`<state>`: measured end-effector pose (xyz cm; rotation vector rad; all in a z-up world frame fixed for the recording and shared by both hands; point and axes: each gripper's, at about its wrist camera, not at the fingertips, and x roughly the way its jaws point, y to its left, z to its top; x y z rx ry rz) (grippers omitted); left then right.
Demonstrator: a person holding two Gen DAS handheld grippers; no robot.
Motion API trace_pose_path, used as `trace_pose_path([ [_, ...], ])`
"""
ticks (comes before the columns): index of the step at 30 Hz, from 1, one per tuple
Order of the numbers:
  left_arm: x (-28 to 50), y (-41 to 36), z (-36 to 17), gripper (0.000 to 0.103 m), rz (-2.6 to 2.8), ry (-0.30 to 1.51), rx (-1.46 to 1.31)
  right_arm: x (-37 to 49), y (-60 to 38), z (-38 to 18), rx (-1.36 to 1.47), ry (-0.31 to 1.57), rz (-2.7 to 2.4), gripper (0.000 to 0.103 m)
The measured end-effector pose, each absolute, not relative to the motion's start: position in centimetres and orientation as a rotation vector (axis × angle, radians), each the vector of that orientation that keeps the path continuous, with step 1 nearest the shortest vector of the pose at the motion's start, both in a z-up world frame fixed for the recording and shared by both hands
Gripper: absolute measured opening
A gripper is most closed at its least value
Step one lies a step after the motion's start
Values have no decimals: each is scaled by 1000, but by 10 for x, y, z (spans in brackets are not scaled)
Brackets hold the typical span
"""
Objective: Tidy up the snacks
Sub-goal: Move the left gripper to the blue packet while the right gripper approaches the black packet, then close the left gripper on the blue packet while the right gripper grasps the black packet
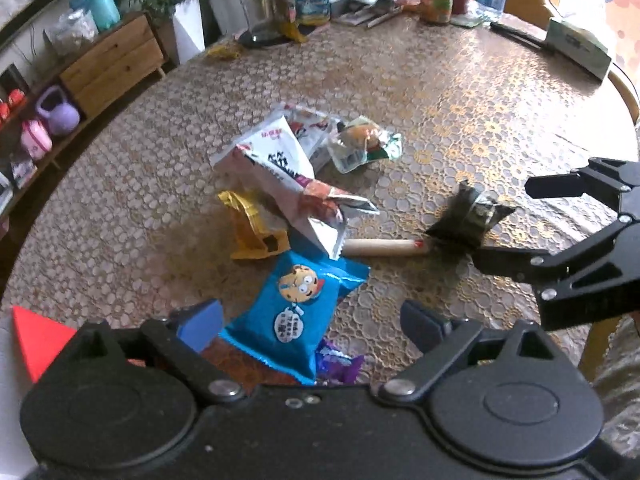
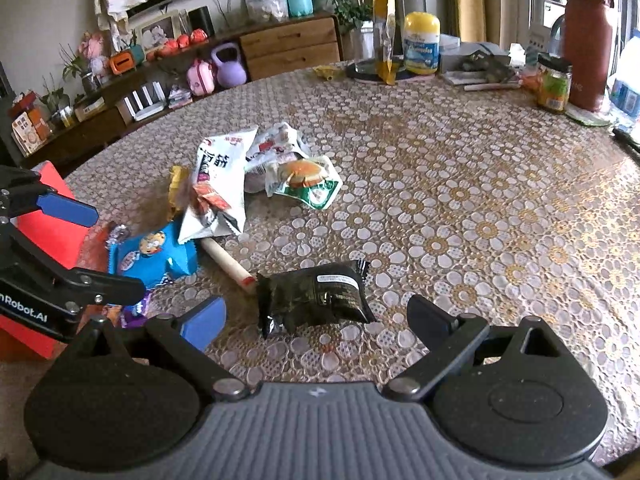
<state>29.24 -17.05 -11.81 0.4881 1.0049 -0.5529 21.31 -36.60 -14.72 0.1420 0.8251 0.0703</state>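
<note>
A heap of snacks lies on the lace-covered round table (image 1: pixel 460 92). In the left wrist view my left gripper (image 1: pixel 312 320) is open, its jaws on either side of a blue cookie packet (image 1: pixel 296 312). Beyond it lie a yellow packet (image 1: pixel 252 228), a white packet (image 1: pixel 276 168), a burger snack (image 1: pixel 364 142) and a sausage stick (image 1: pixel 380 247). In the right wrist view my right gripper (image 2: pixel 316 316) is open, its jaws on either side of a black packet (image 2: pixel 316 292). It also shows from the side in the left wrist view (image 1: pixel 508 224), open around the black packet (image 1: pixel 468 216).
A red box (image 2: pixel 52 236) stands at the table's left edge beside the left gripper (image 2: pixel 112 248). Jars, a yellow-lidded tub (image 2: pixel 421 44), a tall brown bottle (image 2: pixel 588 40) and papers crowd the far side. A wooden cabinet (image 2: pixel 292 46) and shelves stand behind the table.
</note>
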Motion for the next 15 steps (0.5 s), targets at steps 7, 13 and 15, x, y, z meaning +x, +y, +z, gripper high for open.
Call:
trace_pose_path([
  [7,303,-178,-137,80,-554,1040,526,225,-365,-158,147,845,77,93],
  [13,309,-179,-148,72,-533,1058,530,230,-364,-161,144,849,78,79],
  [15,310,-178,-149,59,-521,1062,527,230,-364,-163,145,854,75,72],
])
